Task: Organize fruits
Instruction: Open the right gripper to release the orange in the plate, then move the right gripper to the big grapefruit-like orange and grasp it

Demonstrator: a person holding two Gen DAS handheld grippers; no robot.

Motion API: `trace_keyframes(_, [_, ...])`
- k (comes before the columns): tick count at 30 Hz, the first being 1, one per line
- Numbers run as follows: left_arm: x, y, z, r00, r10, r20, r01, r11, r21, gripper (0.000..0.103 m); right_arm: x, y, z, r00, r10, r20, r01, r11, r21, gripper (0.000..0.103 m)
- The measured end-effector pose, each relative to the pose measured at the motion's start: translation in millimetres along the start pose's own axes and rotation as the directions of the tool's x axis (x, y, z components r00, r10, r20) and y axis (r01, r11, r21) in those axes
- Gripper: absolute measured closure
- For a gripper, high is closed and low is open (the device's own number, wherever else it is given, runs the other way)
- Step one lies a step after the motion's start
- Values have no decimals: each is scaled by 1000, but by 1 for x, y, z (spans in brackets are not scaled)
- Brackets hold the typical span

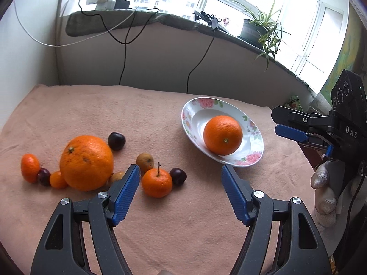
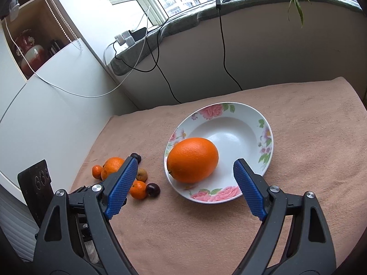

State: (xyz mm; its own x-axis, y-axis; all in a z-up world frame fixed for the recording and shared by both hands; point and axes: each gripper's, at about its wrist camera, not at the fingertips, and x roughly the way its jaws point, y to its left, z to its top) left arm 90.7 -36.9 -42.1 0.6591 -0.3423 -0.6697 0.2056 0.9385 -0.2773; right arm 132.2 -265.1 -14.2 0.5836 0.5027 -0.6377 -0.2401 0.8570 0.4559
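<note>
A floral white plate (image 1: 248,123) (image 2: 263,137) holds one orange (image 1: 223,135) (image 2: 192,160). On the pink cloth to its left lie a big orange (image 1: 86,162) (image 2: 112,165), small tangerines (image 1: 157,182) (image 2: 138,189) (image 1: 29,167), dark plums (image 1: 116,141) (image 1: 178,176) (image 2: 153,189) and brownish fruits (image 1: 145,161). My left gripper (image 1: 181,181) is open and empty above the cloth, near the stemmed tangerine. My right gripper (image 2: 185,174) is open and empty, just in front of the plate; it also shows in the left wrist view (image 1: 278,123).
The pink cloth (image 1: 160,229) covers the table. A wall with a ledge (image 1: 137,20) carries cables, a power strip and a potted plant (image 1: 261,29). A white cabinet (image 2: 45,105) stands left. A gloved hand (image 1: 325,190) holds the right gripper.
</note>
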Motion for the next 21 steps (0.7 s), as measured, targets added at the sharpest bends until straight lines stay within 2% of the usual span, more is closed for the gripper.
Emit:
trace_keyframes(6, [-14,27,-6,999,40,11,-39,998,-57,30,10,19,-2,1000,17,-24,-18,999,-34,15])
trace_keyframes(12, [-23,53,-13,997,80,6,-79,992,-102,30,23,34,-4,998,48,-50,-50,997,-51,5])
trace_keyframes(21, [-22,82,-24,995,100,-25,-103,980,-171,30,56,63,-2,983,114,-146,-125,990,-69,5])
